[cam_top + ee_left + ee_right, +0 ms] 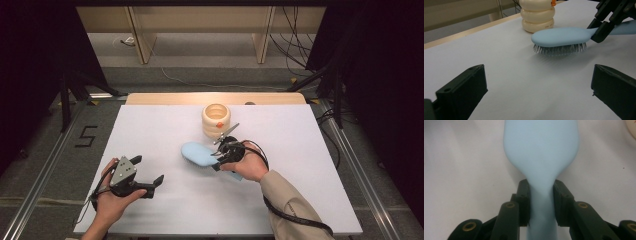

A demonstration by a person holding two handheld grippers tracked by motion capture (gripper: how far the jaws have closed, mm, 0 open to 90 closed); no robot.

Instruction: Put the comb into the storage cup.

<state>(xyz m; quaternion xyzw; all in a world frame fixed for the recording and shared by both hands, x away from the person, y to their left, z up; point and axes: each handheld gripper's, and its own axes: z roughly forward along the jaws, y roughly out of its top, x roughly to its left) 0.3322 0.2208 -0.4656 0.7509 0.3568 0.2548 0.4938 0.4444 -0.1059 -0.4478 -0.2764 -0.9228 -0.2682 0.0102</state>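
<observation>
High view shows your right hand-held gripper (223,152) pinching the pale blue hairbrush (197,153) at the neck where its handle meets the head, just in front of the cream ringed holder (216,120) on the white worktop (150,130). Right gripper view confirms the grip: both pads press on the narrow neck of the hairbrush (541,157), one from each side. Left gripper view shows the hairbrush (561,36) with its bristles pointing down, close over the worktop (511,72), just beside the holder (537,15). Your left hand-held gripper (150,181) sits well apart from the holder, toward your side of the worktop, with its jaws spread wide and nothing between them.
</observation>
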